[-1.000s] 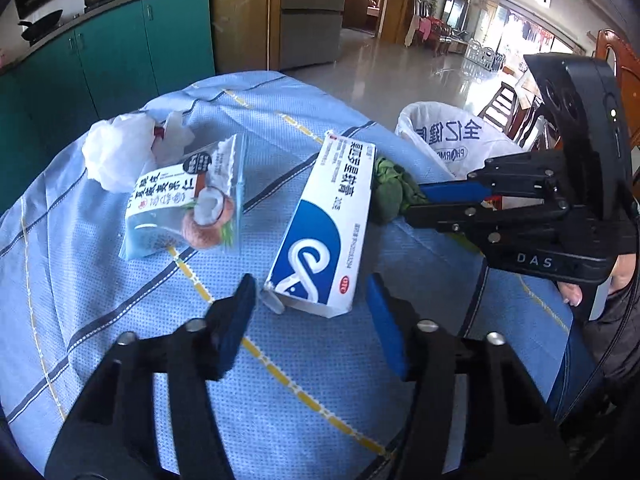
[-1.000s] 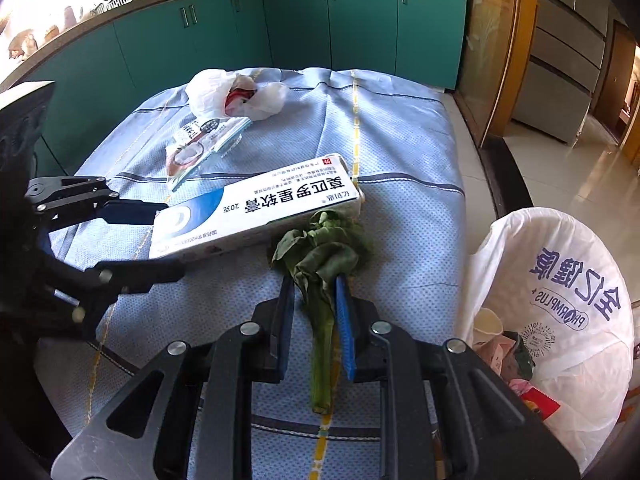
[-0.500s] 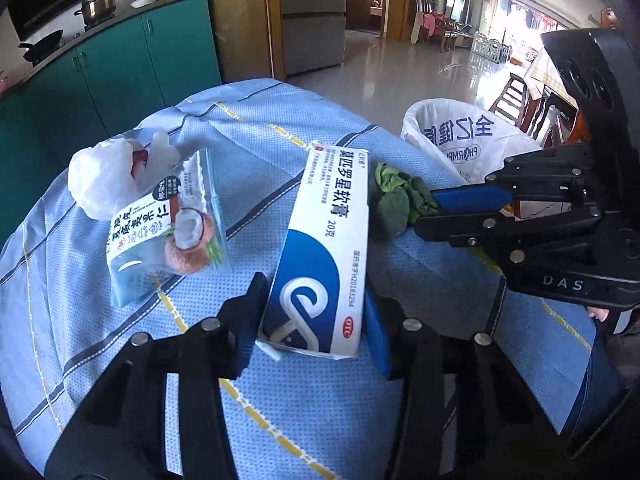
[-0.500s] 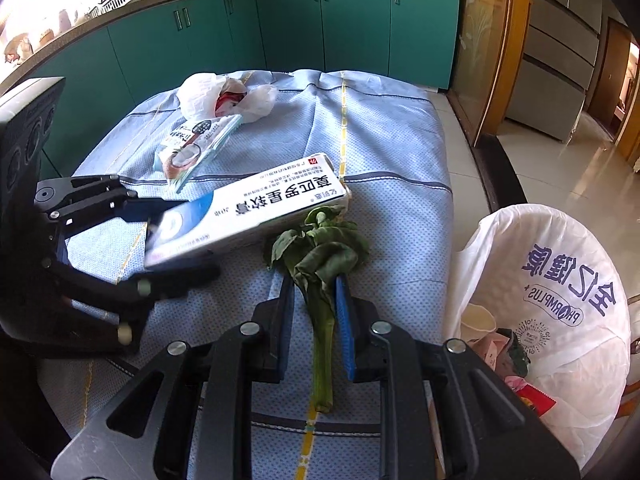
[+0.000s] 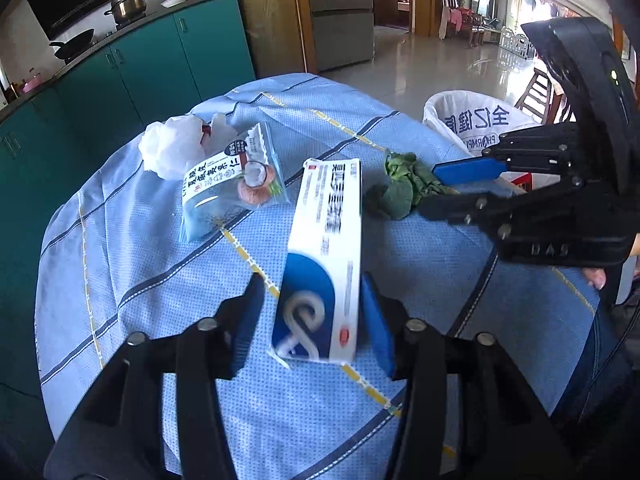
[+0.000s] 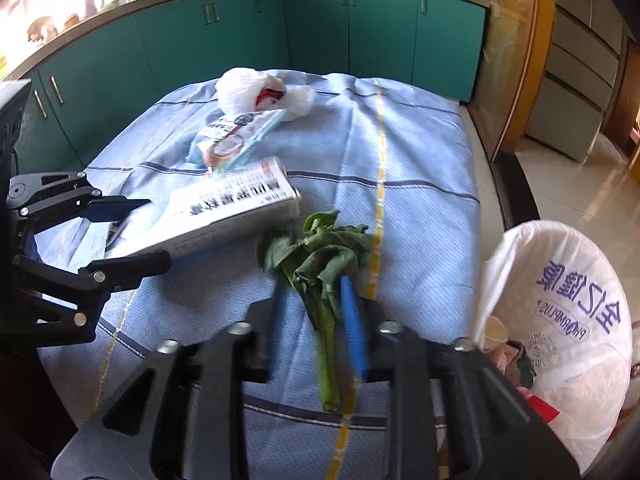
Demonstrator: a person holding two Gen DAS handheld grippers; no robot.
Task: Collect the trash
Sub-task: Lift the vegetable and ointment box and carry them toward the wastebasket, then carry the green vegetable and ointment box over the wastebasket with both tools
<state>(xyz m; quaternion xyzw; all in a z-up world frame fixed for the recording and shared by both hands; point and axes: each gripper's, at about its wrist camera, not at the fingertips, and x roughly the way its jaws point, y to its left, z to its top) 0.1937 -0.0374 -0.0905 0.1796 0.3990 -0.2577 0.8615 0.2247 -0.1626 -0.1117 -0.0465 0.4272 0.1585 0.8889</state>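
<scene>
- Left wrist view: the left tool [image 5: 310, 320] stands spread around the near end of the white-and-blue medicine box [image 5: 324, 260], which lies on the blue checked cloth of the desk [image 5: 140, 260]. Its jaws have just been opening; the right pad sits against the box edge, the left pad stands clear.
- Beyond the box lie a coconut snack packet [image 5: 230, 184] and a crumpled white plastic bag [image 5: 172, 150]. The right tool [image 5: 436, 184] reaches in at the wilted leafy green [image 5: 400, 188].
- Right wrist view: the right tool [image 6: 310, 320] is parted, jaws just opening, with the green's stalk [image 6: 326, 340] lying between them on the cloth, close to the blue right pad.
- The white-lined trash bin [image 6: 560, 320] stands beside the desk at right, already holding scraps.
</scene>
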